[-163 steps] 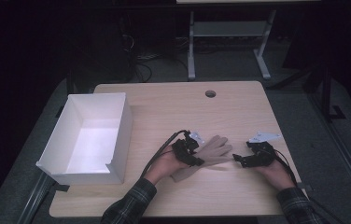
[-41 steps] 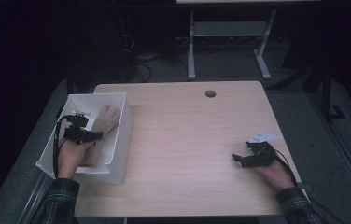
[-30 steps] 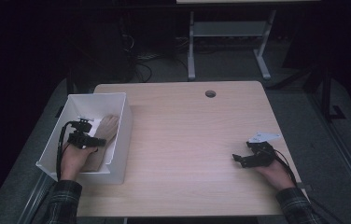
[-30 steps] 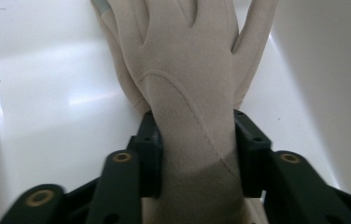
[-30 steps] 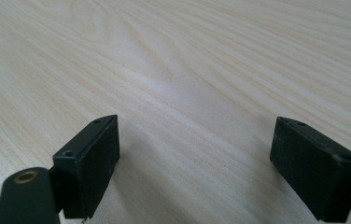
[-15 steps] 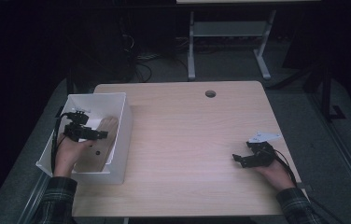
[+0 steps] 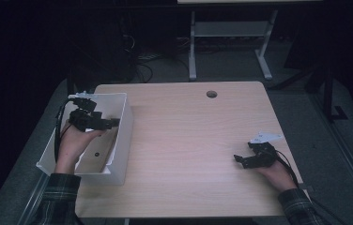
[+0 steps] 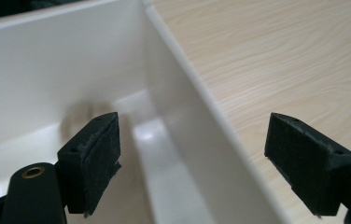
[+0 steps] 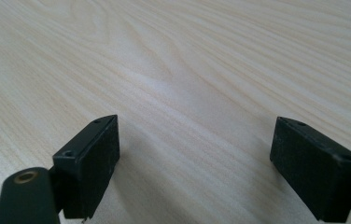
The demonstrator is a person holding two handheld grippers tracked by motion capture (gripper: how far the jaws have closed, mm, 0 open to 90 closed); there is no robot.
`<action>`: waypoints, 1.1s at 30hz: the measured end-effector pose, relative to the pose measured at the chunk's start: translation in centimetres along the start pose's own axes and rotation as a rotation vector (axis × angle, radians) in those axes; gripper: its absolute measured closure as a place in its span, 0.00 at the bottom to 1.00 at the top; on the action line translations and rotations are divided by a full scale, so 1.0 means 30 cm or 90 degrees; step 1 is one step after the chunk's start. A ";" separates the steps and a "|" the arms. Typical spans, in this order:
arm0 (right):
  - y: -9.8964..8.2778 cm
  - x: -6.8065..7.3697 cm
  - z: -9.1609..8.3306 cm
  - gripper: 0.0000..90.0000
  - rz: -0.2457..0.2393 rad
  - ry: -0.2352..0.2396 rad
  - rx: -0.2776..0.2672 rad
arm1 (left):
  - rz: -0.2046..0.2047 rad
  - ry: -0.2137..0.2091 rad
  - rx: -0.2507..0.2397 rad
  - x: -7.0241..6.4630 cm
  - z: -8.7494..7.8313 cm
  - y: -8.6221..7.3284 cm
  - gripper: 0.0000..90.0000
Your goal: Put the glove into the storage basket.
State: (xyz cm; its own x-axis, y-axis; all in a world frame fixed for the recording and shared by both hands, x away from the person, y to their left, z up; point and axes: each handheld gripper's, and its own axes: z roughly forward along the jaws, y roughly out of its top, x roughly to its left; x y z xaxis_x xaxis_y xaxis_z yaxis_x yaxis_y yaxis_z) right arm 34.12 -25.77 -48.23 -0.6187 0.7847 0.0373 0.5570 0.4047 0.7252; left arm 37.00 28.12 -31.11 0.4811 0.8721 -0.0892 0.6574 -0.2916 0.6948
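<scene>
left hand-held gripper (image 7: 111, 123) raised, jaws just opened, empty

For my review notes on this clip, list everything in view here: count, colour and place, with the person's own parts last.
box: one, white, open-topped, on the left edge of the table.
table: one, light wood, centre, with a round hole near its far edge.
desk frame: one, pale grey, on the floor beyond the table.
cables: several, dark, on the floor behind the table.
left gripper: one, black, above the box, jaws just opened, nothing between them.
right gripper: one, black, low at the table's right side, jaws open.
sleeves: two, dark plaid, bottom corners.
</scene>
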 end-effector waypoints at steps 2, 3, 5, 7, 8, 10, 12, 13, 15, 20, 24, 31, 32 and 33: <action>0.000 0.000 0.000 0.17 0.000 0.000 0.000 | 0.012 -0.015 -0.005 -0.039 0.002 0.014 0.20; 0.000 0.000 0.000 0.17 -0.001 0.000 0.000 | 0.017 -0.024 -0.007 -0.058 0.004 0.021 0.20; 0.000 0.000 0.000 0.17 0.001 0.000 0.000 | 0.027 -0.037 -0.008 -0.095 0.010 0.033 0.20; 0.000 0.000 0.000 0.17 0.001 0.000 0.000 | 0.035 -0.047 -0.009 -0.128 0.019 0.042 0.20; 0.000 0.000 0.000 0.17 0.001 0.000 0.000 | 0.039 -0.056 -0.013 -0.152 0.027 0.048 0.20; 0.000 0.000 0.000 0.17 0.000 -0.001 0.001 | 0.049 -0.070 -0.012 -0.192 0.041 0.055 0.20; 0.000 0.000 0.000 0.17 0.000 -0.001 0.001 | 0.058 -0.078 -0.018 -0.231 0.055 0.060 0.20; 0.000 0.001 0.000 0.17 0.001 0.000 0.000 | 0.064 -0.084 -0.020 -0.255 0.065 0.062 0.20; 0.000 0.001 0.000 0.17 0.000 0.000 0.000 | 0.073 -0.093 -0.017 -0.288 0.081 0.063 0.20; 0.000 0.001 0.000 0.16 0.000 0.000 0.000 | 0.089 -0.128 -0.012 -0.370 0.137 0.051 0.20; 0.000 0.001 0.000 0.16 0.000 0.001 0.000 | 0.104 -0.145 0.003 -0.422 0.195 0.020 0.20; 0.000 0.001 0.000 0.16 -0.002 0.002 0.000 | 0.140 -0.153 0.014 -0.475 0.276 -0.046 0.20; 0.000 0.002 0.000 0.16 -0.001 0.002 0.000 | 0.143 -0.156 0.015 -0.482 0.287 -0.057 0.20; 0.000 0.001 0.000 0.16 -0.002 0.002 0.000 | 0.150 -0.159 0.014 -0.487 0.297 -0.067 0.20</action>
State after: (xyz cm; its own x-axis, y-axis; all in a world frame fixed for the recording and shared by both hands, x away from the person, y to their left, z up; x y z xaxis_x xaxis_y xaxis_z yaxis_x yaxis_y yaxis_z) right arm 34.08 -25.74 -48.24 -0.6216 0.7825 0.0373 0.5552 0.4065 0.7256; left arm 33.82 12.48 -37.56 0.7459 0.6582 -0.1020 0.5231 -0.4841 0.7014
